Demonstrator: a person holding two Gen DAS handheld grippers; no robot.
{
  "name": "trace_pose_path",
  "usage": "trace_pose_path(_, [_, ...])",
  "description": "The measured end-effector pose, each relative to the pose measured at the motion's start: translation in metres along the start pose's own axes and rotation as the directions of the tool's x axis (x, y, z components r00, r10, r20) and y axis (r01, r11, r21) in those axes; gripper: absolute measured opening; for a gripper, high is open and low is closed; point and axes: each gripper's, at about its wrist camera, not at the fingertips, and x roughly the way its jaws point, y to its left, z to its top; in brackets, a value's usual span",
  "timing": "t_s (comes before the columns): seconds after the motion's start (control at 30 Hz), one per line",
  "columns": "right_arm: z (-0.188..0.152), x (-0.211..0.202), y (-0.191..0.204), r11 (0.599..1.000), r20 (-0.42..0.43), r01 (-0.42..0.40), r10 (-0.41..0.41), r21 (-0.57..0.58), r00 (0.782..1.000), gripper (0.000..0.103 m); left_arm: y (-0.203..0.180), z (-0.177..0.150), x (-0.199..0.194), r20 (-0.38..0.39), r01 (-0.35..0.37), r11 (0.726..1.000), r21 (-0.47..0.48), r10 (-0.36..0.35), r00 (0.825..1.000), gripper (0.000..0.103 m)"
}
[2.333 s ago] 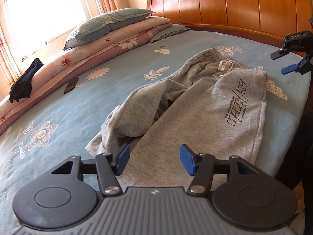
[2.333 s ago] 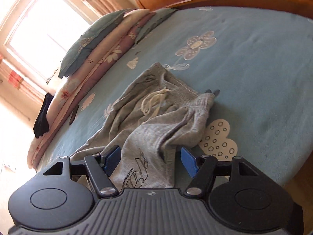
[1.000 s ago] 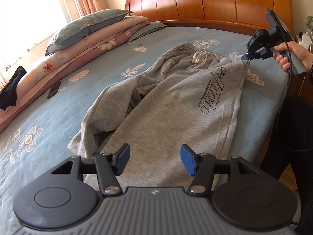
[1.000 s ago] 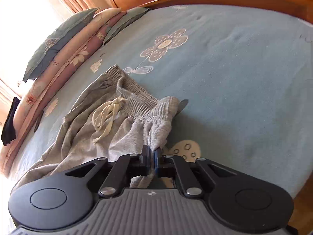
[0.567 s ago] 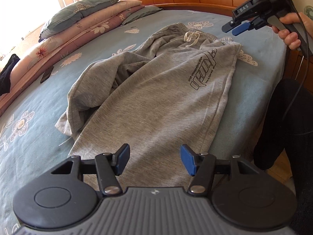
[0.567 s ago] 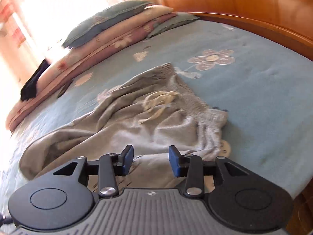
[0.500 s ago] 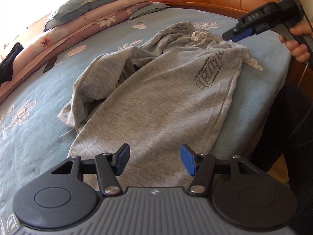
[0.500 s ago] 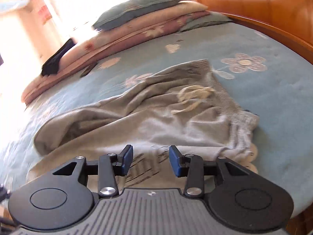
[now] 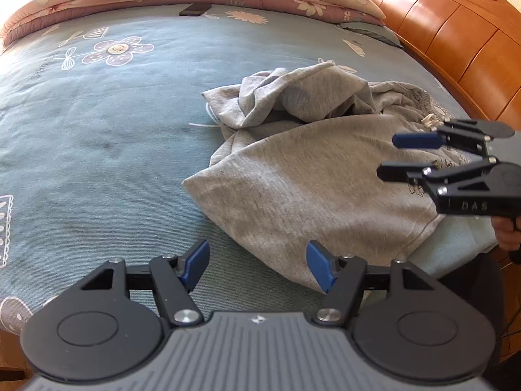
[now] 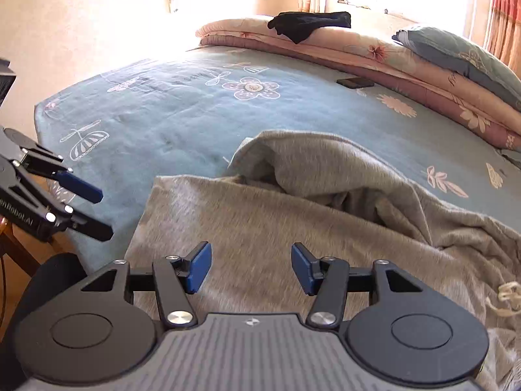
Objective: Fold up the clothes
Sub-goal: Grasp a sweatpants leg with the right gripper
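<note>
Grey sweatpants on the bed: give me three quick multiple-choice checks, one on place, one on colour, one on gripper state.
1. Where does the black garment lie?
A. on the folded quilts
B. on the grey sweatpants
C. on the floor

2. What colour are the pads on the grippers' fingers?
A. red
B. blue
C. white

3. How is the right gripper?
A. shut on the waistband
B. shut on nothing
C. open over the sweatpants

Answers: 1 A, it is draped on the folded quilts by the window. 2 B, blue shows in both views. 3 C, its jaws have just been opening and stand apart above the grey sweatpants, gripping nothing.
</note>
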Motion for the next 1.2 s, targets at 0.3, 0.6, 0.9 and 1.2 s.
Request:
trace_pose_path(0.3, [0.082,0.084,-0.002,0.930,-0.083,0.073,-0.110,-0.360,0.990,0.076,0.010,0.008,0.005,0.053,0.035,0.999,0.036,-0.037,0.998,0.071])
trace_pose_path(0.6, [0.085,0.152,0.028,0.688,-0.187,0.008,-0.208,-0.725,0.960,0.010,0.026,0.018,0.034,0.082,-0.011,0.995,0.096,0.003,0.997,0.073])
trace_pose_path(0.9, [0.147,0.155,-0.022,0.841,-0.167,0.083,-0.201,-0.534,0.965,0.005,0.027,0.033,0.062,0.129,0.032,0.994,0.102,-0.045,0.991,0.074])
trace_pose_path(1.2, [0.228,0.158,-0.063,0.865,-0.026,0.248,-0.288,-0.436,0.957,0.004,0.024,0.040,0.067,0.187,0.057,0.991,0.119,-0.079,0.979,0.075])
